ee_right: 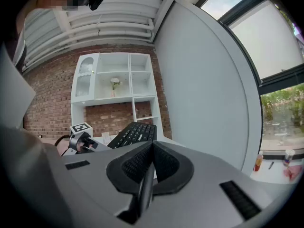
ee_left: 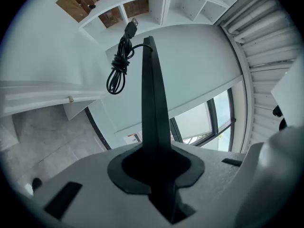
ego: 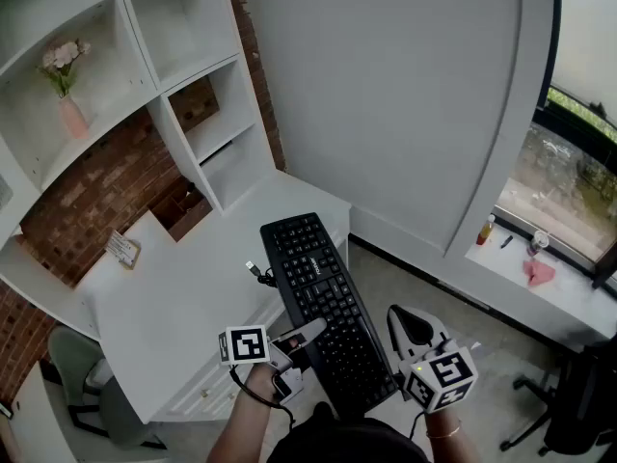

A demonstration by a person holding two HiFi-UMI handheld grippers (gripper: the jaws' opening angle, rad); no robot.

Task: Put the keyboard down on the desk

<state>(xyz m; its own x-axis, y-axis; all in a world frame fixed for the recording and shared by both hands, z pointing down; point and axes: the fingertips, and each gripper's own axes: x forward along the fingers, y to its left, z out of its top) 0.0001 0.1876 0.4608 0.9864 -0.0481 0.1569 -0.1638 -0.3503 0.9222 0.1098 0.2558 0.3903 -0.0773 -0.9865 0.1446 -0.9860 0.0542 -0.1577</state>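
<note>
Where white shelves (ego: pixel 183 95) meet the brick wall (ego: pixel 96 191), a white surface (ego: pixel 164 307) runs below. The keyboard (ego: pixel 323 307) hangs across its near edge, one long side clamped in the left hand-held gripper (ego: pixel 307 338). The right hand-held gripper (ego: pixel 407 328) is closed, empty, just beside. The keyboard looks light and stiff; support both long sides and mind the dangling cable (ego: pixel 258 273).

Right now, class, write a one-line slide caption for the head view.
Left gripper clamps the black keyboard by the white desk; right gripper, jaws together, holds nothing beside it.
</note>
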